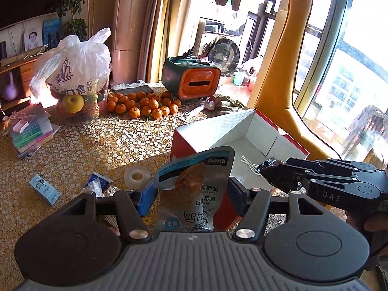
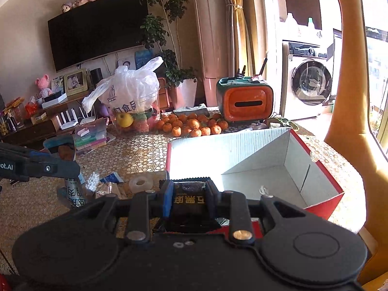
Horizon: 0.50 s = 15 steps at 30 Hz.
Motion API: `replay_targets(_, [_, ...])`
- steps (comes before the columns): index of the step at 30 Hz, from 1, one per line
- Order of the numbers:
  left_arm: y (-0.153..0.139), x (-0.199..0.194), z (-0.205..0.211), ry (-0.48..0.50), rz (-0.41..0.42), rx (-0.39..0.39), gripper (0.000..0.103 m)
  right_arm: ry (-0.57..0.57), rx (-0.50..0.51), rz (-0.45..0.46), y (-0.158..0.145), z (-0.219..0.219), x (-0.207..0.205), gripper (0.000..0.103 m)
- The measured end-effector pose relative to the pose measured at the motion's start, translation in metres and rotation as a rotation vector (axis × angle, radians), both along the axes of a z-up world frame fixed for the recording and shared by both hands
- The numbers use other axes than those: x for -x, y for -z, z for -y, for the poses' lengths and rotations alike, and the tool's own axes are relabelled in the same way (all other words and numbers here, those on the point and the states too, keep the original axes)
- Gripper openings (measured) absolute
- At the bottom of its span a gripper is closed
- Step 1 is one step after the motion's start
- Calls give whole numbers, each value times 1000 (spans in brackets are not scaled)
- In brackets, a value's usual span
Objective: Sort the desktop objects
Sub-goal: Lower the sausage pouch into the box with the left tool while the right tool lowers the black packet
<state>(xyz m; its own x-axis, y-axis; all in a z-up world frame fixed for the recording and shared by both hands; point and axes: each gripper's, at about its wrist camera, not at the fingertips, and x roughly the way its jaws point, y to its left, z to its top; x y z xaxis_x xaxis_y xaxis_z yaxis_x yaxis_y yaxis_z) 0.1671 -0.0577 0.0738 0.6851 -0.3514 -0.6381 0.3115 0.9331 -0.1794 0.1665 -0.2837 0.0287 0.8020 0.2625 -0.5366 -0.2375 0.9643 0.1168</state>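
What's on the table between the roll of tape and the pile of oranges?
Nothing: from the tape roll to the oranges only bare patterned tablecloth shows, in both wrist views.

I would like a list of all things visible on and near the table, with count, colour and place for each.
silver snack pouch: one, silver and blue, in the left gripper
dark packet: one, black, in the right gripper
cardboard box: one, red outside, white inside, open, table right
tape roll: one, whitish, before the box
mandarins: a pile, orange, table middle
plastic bag: one, white, table left
left gripper: black, blue pad
right gripper: black, blue pad
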Motion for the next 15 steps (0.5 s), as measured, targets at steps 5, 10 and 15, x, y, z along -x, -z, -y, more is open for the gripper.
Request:
replay_targets(5, [-5,-12,25,38,-13,-1,62,32,22,15,-3,20,-6,28])
replay_targets(10, [-10,-30,53,69,-28,-4,62,57,55,18,-1,37,-18,28])
replay_targets(15, [-10,-50,77,88,-50,1,62,71,75,2,6,51,-33,28])
